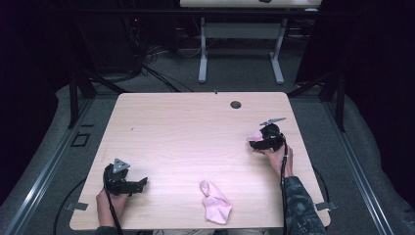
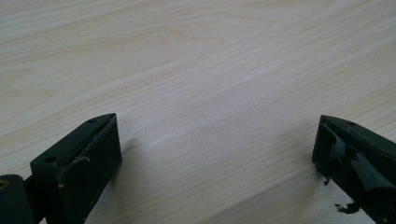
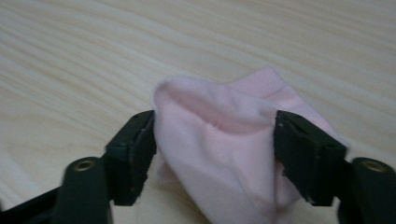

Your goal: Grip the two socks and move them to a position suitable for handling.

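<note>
High view: a pale wooden table [image 1: 195, 127], wide and mostly bare, with a small dark round hole [image 1: 236, 104] near its far edge. Near edge, a little right of centre: a crumpled pink sock [image 1: 216, 201], lying flat, well apart from both grippers. Near left corner: left gripper [image 1: 139, 184] held low over the wood in the left hand [image 1: 108, 203], jaws pointing right. Right side, about midway between near and far: right gripper [image 1: 254, 139] in the right hand [image 1: 279, 156], a second pink sock [image 1: 255, 135] bunched at its tip.

Right gripper view: second sock between the two black jaws, both pads pressed against the fabric, bulging up and forward between them, bare wood beyond.

Left gripper view: jaws wide apart, nothing between them but wood grain.
</note>
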`<state>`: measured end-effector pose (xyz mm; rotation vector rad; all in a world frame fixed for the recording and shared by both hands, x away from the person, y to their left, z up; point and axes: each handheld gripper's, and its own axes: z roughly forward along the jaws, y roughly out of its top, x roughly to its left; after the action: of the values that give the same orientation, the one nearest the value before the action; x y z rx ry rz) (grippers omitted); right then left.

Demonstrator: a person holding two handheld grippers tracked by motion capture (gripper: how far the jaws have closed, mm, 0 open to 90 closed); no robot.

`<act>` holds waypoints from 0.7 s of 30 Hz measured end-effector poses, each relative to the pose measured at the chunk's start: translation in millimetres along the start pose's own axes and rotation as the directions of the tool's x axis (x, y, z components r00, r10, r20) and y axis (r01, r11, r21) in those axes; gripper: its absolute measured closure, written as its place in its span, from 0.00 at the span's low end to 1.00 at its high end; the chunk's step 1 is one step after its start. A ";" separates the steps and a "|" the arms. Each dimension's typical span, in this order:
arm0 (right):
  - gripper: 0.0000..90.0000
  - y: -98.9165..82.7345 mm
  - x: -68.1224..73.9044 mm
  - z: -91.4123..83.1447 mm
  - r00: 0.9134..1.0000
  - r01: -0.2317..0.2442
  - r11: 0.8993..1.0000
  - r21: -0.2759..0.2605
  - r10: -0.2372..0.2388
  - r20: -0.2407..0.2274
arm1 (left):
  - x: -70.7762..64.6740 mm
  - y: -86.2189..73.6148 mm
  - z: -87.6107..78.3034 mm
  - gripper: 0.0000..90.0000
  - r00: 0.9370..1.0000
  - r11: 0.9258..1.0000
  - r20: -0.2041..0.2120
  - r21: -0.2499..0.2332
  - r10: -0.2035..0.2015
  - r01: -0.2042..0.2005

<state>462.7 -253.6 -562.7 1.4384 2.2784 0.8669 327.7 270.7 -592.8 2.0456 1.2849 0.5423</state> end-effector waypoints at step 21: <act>0.88 -5.1 12.5 -23.3 0.999 0.033 0.992 -0.118 -0.033 -0.005 | 0.0 0.0 0.0 0.01 1.000 1.000 0.000 0.000 0.000 0.000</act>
<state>440.7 -251.7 -547.3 1.3452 2.2095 0.9804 327.7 270.6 -592.8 2.0454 1.2848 0.5419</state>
